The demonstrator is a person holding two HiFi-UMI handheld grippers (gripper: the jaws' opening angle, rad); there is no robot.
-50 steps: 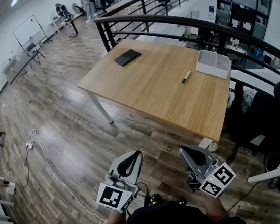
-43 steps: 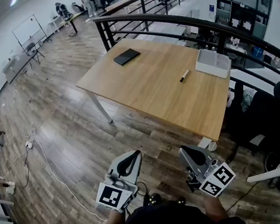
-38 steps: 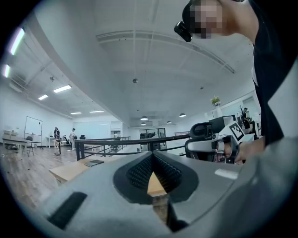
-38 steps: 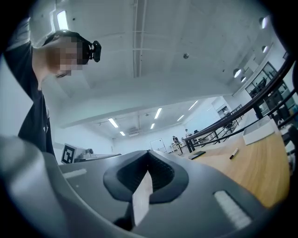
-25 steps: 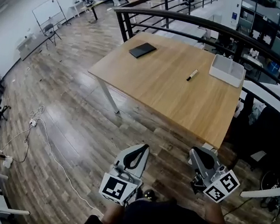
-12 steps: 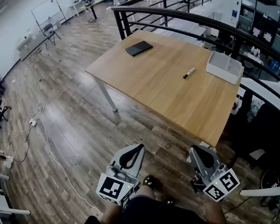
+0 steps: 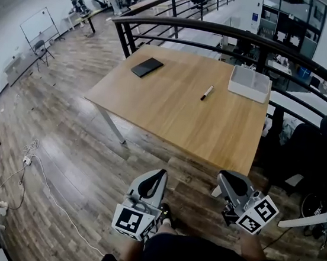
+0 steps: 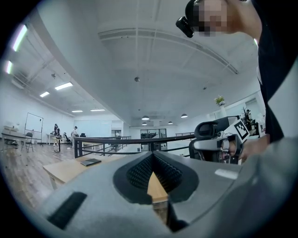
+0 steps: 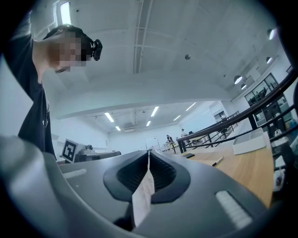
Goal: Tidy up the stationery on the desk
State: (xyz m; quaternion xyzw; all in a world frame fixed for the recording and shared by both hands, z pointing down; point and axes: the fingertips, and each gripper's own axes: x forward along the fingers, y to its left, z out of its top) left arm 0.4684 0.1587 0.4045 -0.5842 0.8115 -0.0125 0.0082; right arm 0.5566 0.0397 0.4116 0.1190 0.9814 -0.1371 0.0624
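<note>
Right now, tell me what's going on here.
A person stands short of the desk, holding the left gripper and the right gripper low in front. Both tongs are shut and hold nothing. On the desk lie a marker, a white tray near the far right corner and a black pad near the far left. Neither gripper is near any of them; tidying has not begun.
</note>
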